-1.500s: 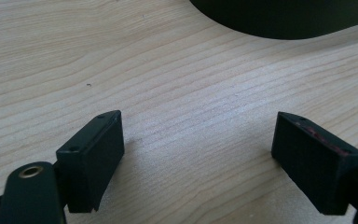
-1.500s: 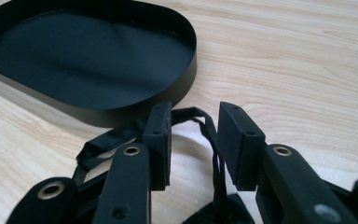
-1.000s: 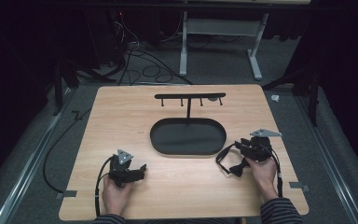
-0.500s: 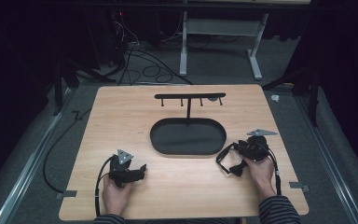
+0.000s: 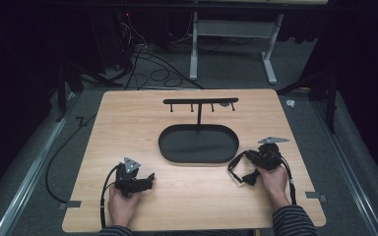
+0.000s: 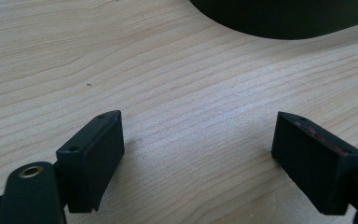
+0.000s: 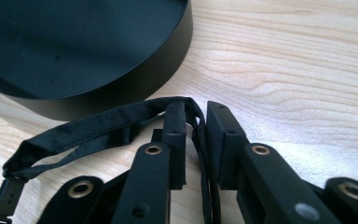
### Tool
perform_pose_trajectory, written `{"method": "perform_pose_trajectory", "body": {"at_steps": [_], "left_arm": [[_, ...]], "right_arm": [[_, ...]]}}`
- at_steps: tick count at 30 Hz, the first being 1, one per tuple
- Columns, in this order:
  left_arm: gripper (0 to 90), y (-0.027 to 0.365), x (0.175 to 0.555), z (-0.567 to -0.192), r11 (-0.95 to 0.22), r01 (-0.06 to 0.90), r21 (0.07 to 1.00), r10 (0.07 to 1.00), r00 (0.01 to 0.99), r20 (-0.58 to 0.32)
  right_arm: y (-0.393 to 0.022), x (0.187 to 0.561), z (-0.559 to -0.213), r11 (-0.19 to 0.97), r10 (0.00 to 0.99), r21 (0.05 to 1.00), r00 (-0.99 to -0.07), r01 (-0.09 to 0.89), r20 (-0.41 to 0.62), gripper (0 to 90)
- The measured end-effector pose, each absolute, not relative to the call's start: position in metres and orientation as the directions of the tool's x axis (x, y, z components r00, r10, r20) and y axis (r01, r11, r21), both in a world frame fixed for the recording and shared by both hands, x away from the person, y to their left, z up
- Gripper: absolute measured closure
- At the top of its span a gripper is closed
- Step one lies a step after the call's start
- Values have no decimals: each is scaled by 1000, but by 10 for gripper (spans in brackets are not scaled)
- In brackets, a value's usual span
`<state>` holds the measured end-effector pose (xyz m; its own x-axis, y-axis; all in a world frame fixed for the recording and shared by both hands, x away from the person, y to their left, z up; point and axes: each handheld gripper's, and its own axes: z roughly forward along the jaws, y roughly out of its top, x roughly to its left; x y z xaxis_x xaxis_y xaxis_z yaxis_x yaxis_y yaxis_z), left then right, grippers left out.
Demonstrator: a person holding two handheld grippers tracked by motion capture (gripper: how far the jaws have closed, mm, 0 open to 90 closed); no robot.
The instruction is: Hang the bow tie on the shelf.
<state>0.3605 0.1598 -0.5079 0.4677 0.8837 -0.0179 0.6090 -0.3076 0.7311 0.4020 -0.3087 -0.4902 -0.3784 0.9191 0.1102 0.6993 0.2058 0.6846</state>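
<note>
Right gripper (image 7: pixel 196 126) closing on black strap (image 7: pixel 98 126) beside tray rim (image 7: pixel 158 74).

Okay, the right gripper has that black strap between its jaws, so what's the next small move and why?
Probably lift the black strap toward the hook stand. The right gripper has just been closing and its jaws now pinch the strap, which lies on the table beside the oval tray; the hooks look bare.

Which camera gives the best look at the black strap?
The right gripper view: the black strap loops up close between the right gripper's jaws. The high view shows it small, beside the tray.
</note>
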Motion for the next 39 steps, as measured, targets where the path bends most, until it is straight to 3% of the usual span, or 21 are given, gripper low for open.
{"method": "perform_pose_trajectory", "body": {"at_steps": [13,39], "left_arm": [[174,160,361,-508,-308,609,731,884,468,-18],[174,160,361,-508,-308,610,730,883,468,-18]], "right_arm": [[-307,403,-493,238,915,671,-394,702,87,891],[-316,384,-467,232,904,731,-420,641,81,900]]}}
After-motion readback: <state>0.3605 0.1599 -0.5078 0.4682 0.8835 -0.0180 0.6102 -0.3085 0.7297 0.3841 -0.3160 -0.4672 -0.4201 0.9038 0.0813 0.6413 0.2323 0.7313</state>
